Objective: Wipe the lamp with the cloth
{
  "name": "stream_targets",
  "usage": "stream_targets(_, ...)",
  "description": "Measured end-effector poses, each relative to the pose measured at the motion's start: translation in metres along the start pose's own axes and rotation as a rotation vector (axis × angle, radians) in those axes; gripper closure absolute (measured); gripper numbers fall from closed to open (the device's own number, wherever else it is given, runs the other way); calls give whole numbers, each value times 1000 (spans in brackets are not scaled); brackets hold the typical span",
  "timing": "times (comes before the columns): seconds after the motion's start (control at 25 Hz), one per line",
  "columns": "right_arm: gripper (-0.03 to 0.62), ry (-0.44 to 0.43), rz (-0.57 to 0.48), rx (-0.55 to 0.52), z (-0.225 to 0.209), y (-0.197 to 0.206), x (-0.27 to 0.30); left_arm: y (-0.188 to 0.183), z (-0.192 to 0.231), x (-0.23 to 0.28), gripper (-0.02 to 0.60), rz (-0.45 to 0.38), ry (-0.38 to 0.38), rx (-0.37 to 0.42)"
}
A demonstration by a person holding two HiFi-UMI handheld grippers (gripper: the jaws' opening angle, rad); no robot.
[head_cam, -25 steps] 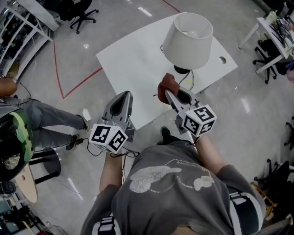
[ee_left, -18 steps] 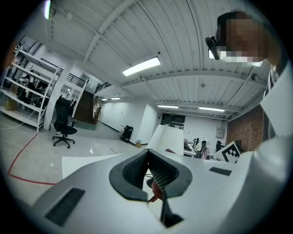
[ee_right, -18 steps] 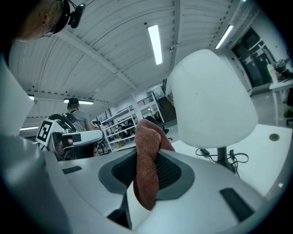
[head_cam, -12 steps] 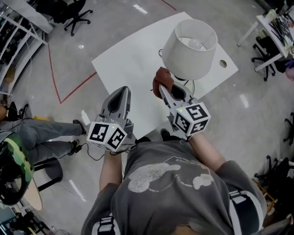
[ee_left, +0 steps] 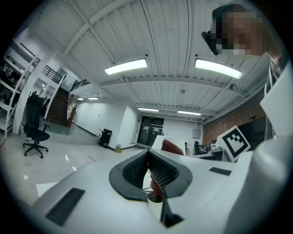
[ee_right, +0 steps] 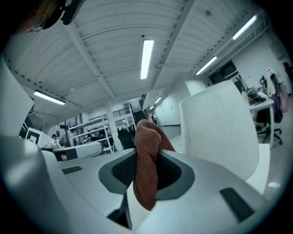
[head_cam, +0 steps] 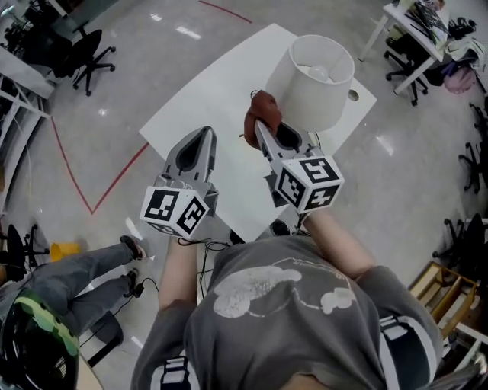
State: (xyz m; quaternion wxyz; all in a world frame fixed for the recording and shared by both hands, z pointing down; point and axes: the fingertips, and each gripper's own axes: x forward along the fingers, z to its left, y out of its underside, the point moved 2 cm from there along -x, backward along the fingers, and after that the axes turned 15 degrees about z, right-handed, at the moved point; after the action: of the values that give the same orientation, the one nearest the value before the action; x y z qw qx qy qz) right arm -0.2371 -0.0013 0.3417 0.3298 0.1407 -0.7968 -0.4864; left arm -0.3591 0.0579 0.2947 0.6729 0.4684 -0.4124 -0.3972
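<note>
The lamp (head_cam: 309, 80) stands on the far right part of the white table (head_cam: 206, 91), its white shade (ee_right: 219, 123) seen from above with the bulb inside. My right gripper (head_cam: 258, 124) is shut on a rust-brown cloth (head_cam: 259, 113), which bunches out past the jaws and sits against the shade's left side. In the right gripper view the cloth (ee_right: 146, 155) hangs folded between the pads, the shade just to its right. My left gripper (head_cam: 204, 134) hovers over the table's near edge, shut with nothing in it; its jaws (ee_left: 149, 153) meet at the tips.
The lamp's black cord (head_cam: 314, 139) trails off the table's near right edge. A seated person's legs (head_cam: 84, 278) and a green-and-black helmet (head_cam: 38, 346) are at lower left. Red floor tape (head_cam: 114, 179), office chairs (head_cam: 80, 53) and a cluttered desk (head_cam: 423, 23) surround the table.
My right gripper has carried the cloth up and forward, from beside the lamp's base to the side of the shade. The left gripper stayed put. The person at left shifted lower in view.
</note>
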Motion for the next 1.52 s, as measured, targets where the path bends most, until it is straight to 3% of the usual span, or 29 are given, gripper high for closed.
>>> stream_targets(0.4, 497, 133, -156, 232, -10, -49, 19, -13, 32, 18, 574, -17, 156, 23)
stream_targets(0.68, 497, 146, -316, 414, -26, -99, 19, -41, 43, 30, 574, -44, 206, 39)
stream_targets(0.84, 497, 158, -330, 556, -41, -97, 28, -36, 47, 29, 574, -35, 229, 25)
stream_targets(1.04, 497, 178, -348, 629, -54, -91, 38, -19, 56, 32, 574, 8, 240, 1)
stream_targets(1.52, 497, 250, -238, 622, -63, -41, 58, 9, 62, 32, 574, 56, 240, -40)
